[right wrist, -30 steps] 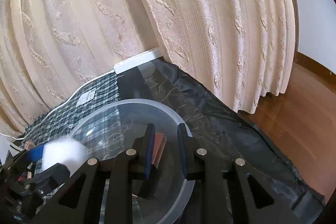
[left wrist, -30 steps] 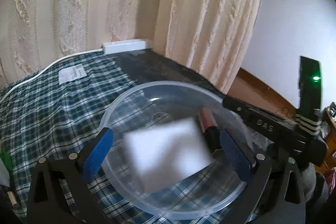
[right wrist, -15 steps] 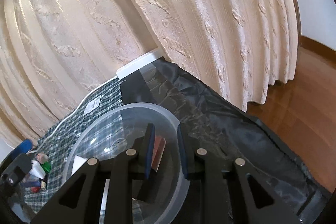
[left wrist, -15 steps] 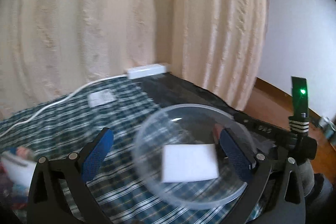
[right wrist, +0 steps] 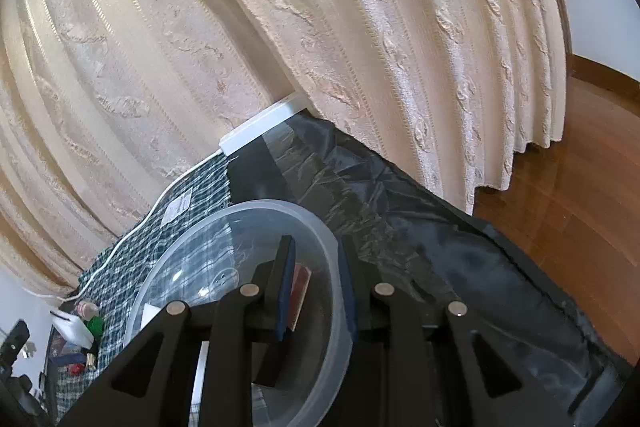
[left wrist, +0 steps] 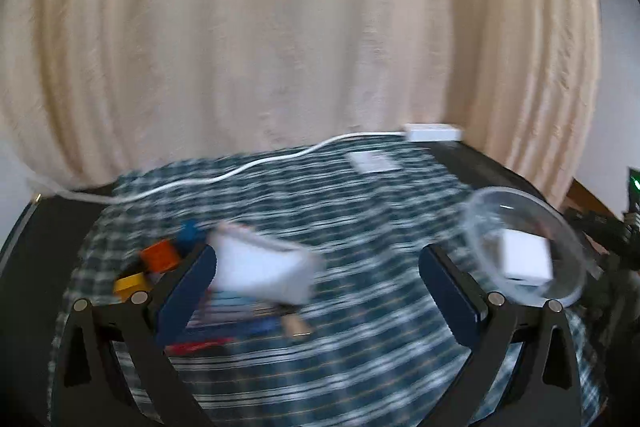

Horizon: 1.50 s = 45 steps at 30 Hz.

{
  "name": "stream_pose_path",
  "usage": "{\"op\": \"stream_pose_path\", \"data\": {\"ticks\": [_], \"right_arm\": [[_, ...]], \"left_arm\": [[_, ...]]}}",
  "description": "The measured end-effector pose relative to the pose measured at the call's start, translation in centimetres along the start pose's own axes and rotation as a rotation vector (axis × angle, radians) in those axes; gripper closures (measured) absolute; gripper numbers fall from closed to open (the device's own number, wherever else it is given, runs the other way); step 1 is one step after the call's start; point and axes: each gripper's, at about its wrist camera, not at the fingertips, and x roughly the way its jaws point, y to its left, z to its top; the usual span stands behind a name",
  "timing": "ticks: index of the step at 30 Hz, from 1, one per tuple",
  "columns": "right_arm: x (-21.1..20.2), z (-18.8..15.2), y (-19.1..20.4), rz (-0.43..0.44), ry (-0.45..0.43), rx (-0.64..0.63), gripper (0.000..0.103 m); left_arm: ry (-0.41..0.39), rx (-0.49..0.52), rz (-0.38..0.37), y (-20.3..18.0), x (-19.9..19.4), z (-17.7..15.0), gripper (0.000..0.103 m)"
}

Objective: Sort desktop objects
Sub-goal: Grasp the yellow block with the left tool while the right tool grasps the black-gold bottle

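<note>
**Left gripper faces the pile, right gripper pinned to the bowl**

My left gripper has its jaws wide apart with nothing between the pads. The loose pile lies ahead of it and toward its left finger: a white box-like object, blurred, sits just beyond that finger, its long axis running roughly across my view from left to right. Behind it are an orange block, a yellow block and a blue piece, close together on the green-and-white checked cloth covering the worktop.

The clear round plastic bowl stands off to the right of the left gripper, well apart from the pile, with 1 white square item already inside. My right gripper is closed on the bowl's rim, 1 finger inside and 1 outside the wall.

I judge the left gripper is much the nearer to the pile, so the next pick falls to it. To take the white object across its short side, I would shift left and turn the jaws.
</note>
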Motion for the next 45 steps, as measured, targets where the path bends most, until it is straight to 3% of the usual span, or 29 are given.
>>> {"op": "stream_pose_path", "data": {"ticks": [5, 10, 11, 13, 14, 16, 20, 21, 23, 28, 31, 33, 37, 40, 45], "right_arm": [[-1.0, -1.1, 3.8, -0.167, 0.055, -0.126, 0.074], [-5.8, -2.8, 12.5, -0.083, -0.042, -0.309, 0.073], [-6.3, -3.2, 14.1, -0.091, -0.075, -0.358, 0.070], [-6.9, -4.4, 17.4, -0.186, -0.160, -0.474, 0.047], [-6.9, -4.8, 18.2, -0.213, -0.185, -0.508, 0.042], [-6.4, -5.3, 18.8, -0.246, -0.185, -0.528, 0.040], [-5.8, -5.2, 17.9, -0.282, -0.148, -0.448, 0.040], [-6.1, -5.5, 18.0, -0.253, -0.145, -0.444, 0.040], [-6.2, -6.5, 19.2, -0.106, -0.084, -0.436, 0.040], [-5.1, -11.4, 25.0, 0.346, 0.155, -0.439, 0.040], [-3.8, -14.4, 28.2, 0.523, 0.284, -0.451, 0.040], [-2.8, -15.8, 29.6, 0.556, 0.333, -0.484, 0.040], [-0.1, -17.3, 30.2, 0.534, 0.407, -0.525, 0.040], [1.1, -17.7, 29.4, 0.464, 0.442, -0.515, 0.040], [2.4, -16.8, 28.1, 0.367, 0.419, -0.514, 0.041]], "left_arm": [[0.002, -0.054, 0.119, 7.5, -0.3, -0.6, 0.000], [0.052, -0.153, 0.214, 13.4, 0.7, -1.4, 0.000], [0.060, -0.167, 0.225, 14.2, 0.9, -1.5, 0.000], [0.081, -0.203, 0.249, 15.7, 1.4, -2.0, 0.000], [0.086, -0.213, 0.251, 16.2, 1.6, -2.2, 0.000], [0.097, -0.222, 0.252, 17.0, 1.7, -2.8, 0.000], [0.119, -0.209, 0.266, 17.4, 2.2, -3.8, 0.000], [0.124, -0.209, 0.273, 17.6, 2.3, -3.9, 0.000], [0.129, -0.224, 0.282, 18.0, 2.4, -4.2, 0.000], [0.135, -0.256, 0.295, 19.1, 2.5, -4.6, 0.000], [0.144, -0.253, 0.306, 19.3, 2.7, -4.8, 0.000], [0.154, -0.252, 0.314, 19.4, 2.8, -4.9, 0.000], [0.188, -0.251, 0.324, 19.6, 3.5, -5.2, 0.000], [0.237, -0.239, 0.321, 19.4, 4.7, -5.2, 0.000], [0.246, -0.227, 0.300, 18.8, 5.7, -4.5, 0.000]]}}
